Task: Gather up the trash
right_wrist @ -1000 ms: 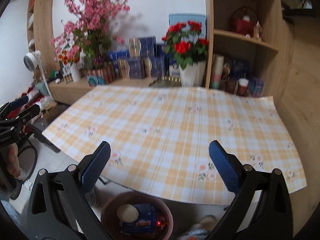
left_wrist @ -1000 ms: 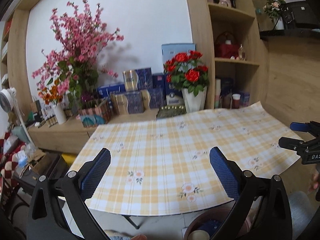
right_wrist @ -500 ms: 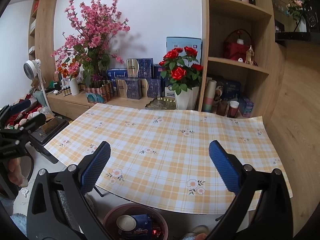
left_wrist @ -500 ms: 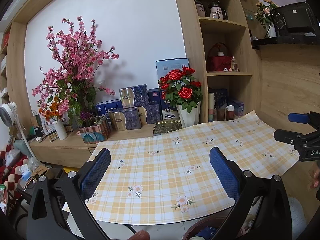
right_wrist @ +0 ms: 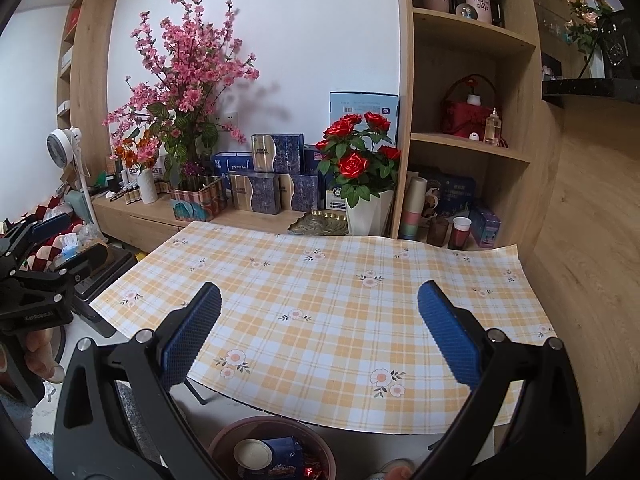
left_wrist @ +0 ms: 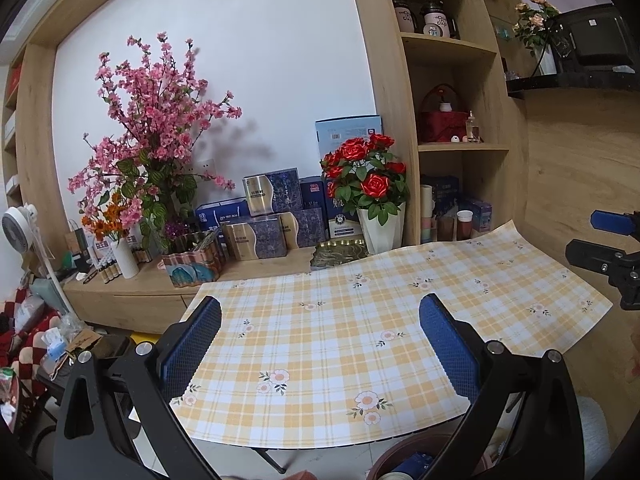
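Note:
A round brown bin [right_wrist: 224,440] stands on the floor below the table's near edge, holding a white lid, a blue packet and other wrappers; only its rim [left_wrist: 404,446] shows in the left wrist view. My left gripper [left_wrist: 320,344] is open above the yellow checked tablecloth [left_wrist: 352,320], nothing between its blue pads. My right gripper [right_wrist: 320,340] is also open and holds nothing, over the same cloth [right_wrist: 332,292]. Each gripper shows at the edge of the other's view: the right gripper [left_wrist: 612,248] at the right edge, the left gripper [right_wrist: 44,248] at the left edge. No trash lies on the cloth.
Behind the table runs a low wooden cabinet [left_wrist: 132,292] with a pink blossom arrangement [left_wrist: 152,136], blue gift boxes [left_wrist: 272,216], a gold tray [right_wrist: 320,222] and red roses in a white vase [right_wrist: 364,188]. Wooden shelves [right_wrist: 468,144] with cups stand at right. A fan [right_wrist: 66,144] stands left.
Both grippers have risen and tilted up, so the table sits lower and farther in both views and more wall and shelves show. Both stayed open.

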Demonstrator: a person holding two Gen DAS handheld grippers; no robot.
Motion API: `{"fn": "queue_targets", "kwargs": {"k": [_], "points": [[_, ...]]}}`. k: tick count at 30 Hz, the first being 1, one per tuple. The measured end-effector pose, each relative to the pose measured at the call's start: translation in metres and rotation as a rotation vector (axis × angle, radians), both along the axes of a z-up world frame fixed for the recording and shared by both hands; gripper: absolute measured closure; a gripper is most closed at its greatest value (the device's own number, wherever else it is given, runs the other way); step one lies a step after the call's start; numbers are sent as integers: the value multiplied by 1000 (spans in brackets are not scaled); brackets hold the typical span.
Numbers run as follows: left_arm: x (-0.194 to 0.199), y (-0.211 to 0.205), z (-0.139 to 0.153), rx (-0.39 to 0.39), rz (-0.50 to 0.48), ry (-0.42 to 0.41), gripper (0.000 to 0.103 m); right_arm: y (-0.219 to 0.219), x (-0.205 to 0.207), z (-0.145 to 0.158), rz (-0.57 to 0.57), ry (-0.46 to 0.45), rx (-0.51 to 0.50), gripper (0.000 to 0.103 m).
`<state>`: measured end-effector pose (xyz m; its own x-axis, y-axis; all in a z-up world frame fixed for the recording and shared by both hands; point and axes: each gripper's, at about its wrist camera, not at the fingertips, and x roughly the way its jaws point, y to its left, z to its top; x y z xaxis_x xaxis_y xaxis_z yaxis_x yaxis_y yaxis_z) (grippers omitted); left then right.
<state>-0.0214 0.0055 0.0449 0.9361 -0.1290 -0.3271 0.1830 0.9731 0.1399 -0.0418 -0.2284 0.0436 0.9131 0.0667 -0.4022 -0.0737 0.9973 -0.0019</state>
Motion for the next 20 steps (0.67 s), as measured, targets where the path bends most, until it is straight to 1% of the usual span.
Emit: {"fn": "queue_targets", "kwargs": {"k": [5,11,20], "points": [[0,2,2,-16,-4,5,6,0,-1,1,-2,-1,0,6],[0,2,2,-10,-1,4,6,-1,0,2,-9,7,-3,6],[2,5,1,1,29,4,6,-1,2,2,-15,11,-5,6]]}}
